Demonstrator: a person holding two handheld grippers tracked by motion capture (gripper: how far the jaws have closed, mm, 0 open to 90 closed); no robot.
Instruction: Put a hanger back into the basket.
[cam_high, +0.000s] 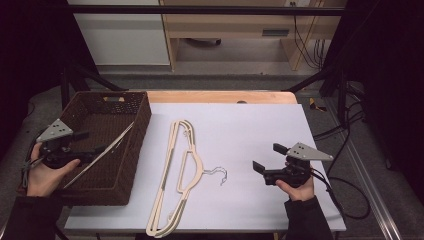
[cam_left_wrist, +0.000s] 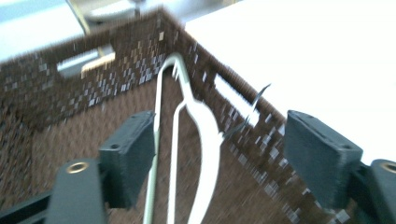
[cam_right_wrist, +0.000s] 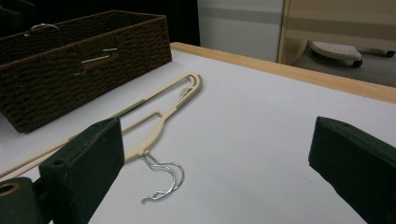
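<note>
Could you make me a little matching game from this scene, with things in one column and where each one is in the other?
Things:
1. hanger in the basket
2. hangers on the table
3. left claw
4. right claw
5. wicker basket

Places:
A. lying flat on the white table top, hooks toward the right claw
B. at the left end of the table
C. open, above the basket
D. leaning inside, against the basket's wall
E. open, above the bare white top, right of the hangers

Pairs: 1-D, 2-A, 3-C, 4-E, 5-B
</note>
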